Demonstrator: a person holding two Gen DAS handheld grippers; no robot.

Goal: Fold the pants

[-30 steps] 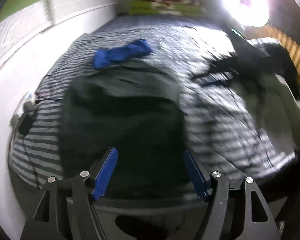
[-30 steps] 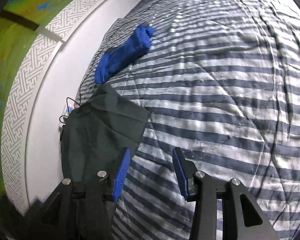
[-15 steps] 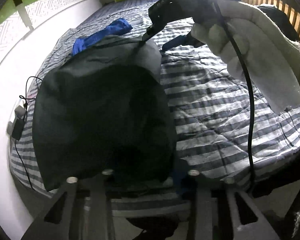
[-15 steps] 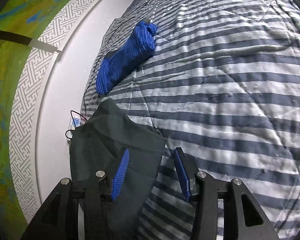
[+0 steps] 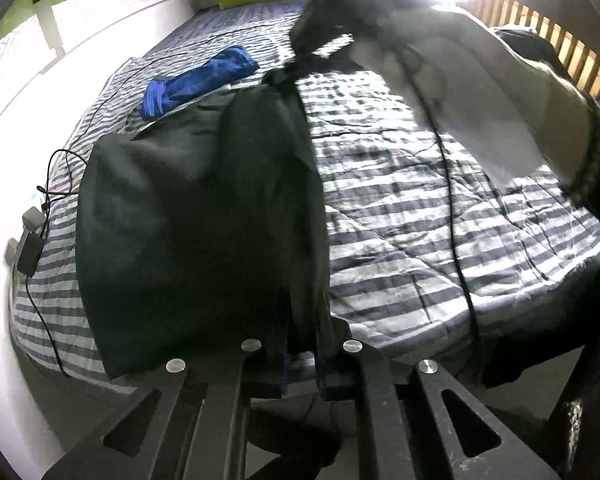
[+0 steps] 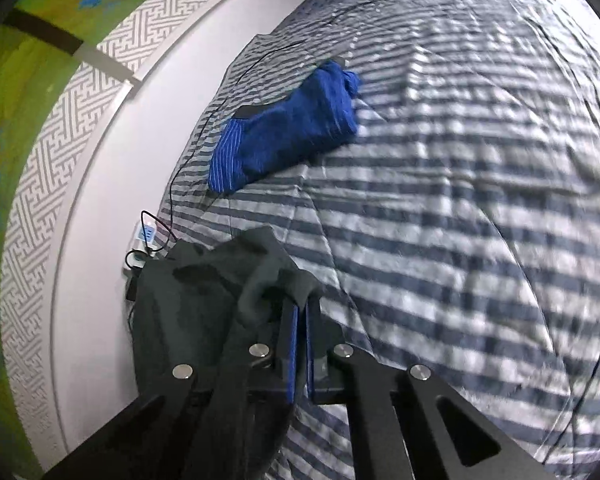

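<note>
Dark green-black pants (image 5: pixel 188 220) lie along the left side of a striped bed. My left gripper (image 5: pixel 302 364) is shut on their near edge, and cloth hangs over its blue pads. In the right wrist view the same pants (image 6: pixel 196 292) bunch up at the near left, and my right gripper (image 6: pixel 300 344) is shut on a raised fold of their far corner. From the left wrist view, the right gripper (image 5: pixel 288 76) pinches that far corner, held by a hand in a white glove (image 5: pixel 460 92).
A folded blue garment (image 6: pixel 288 128) lies further up the striped bedspread (image 6: pixel 460 240), near the white wall. A black cable (image 5: pixel 452 208) runs across the bed. A power strip and charger (image 5: pixel 30 236) sit in the gap by the wall. Wooden slats (image 5: pixel 560 52) stand at far right.
Both grippers went from open to shut on the pants. The right one moved in onto the far corner and lifted a fold; the left closed over the near edge.
</note>
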